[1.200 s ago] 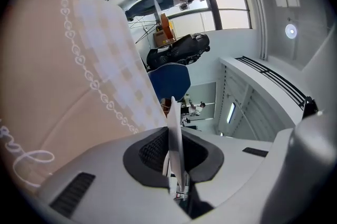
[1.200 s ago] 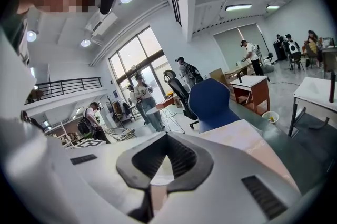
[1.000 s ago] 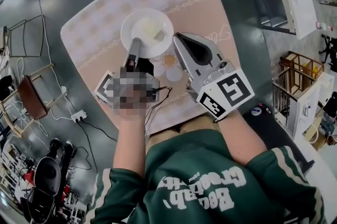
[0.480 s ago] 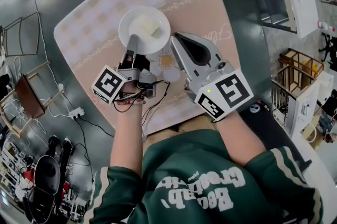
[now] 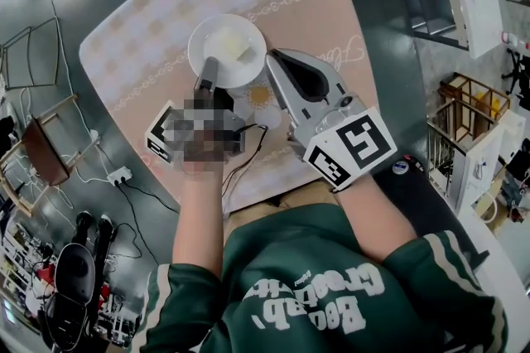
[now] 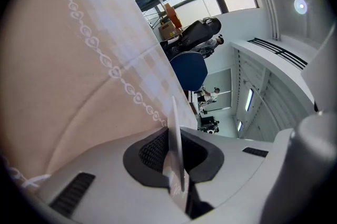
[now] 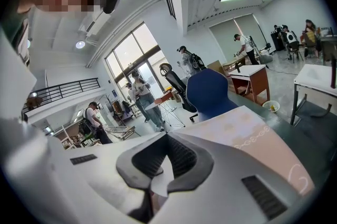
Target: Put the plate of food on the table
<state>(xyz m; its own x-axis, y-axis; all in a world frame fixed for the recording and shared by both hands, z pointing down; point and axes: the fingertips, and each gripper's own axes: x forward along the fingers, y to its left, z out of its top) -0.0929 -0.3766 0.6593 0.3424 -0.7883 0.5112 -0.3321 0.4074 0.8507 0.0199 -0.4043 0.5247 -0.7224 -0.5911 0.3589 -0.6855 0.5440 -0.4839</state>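
Plate point(image 5: 228, 50) of pale food point(image 5: 232, 43) lies upper centre, over the checked table point(image 5: 149, 45). Left gripper point(image 5: 209, 70) is clamped on its near rim. Right gripper point(image 5: 274, 58), jaws together and empty, is just right. Blue chair point(image 7: 209, 92) stands beyond; a power strip point(image 5: 121, 176) lies at left.

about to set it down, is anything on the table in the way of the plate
Nothing visible does: the table around the plate is bare, and the right tongs sit beside it.

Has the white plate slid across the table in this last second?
No. The plate stays just as near the flower print on the tablecloth as before; whether it sank, the head view cannot show.
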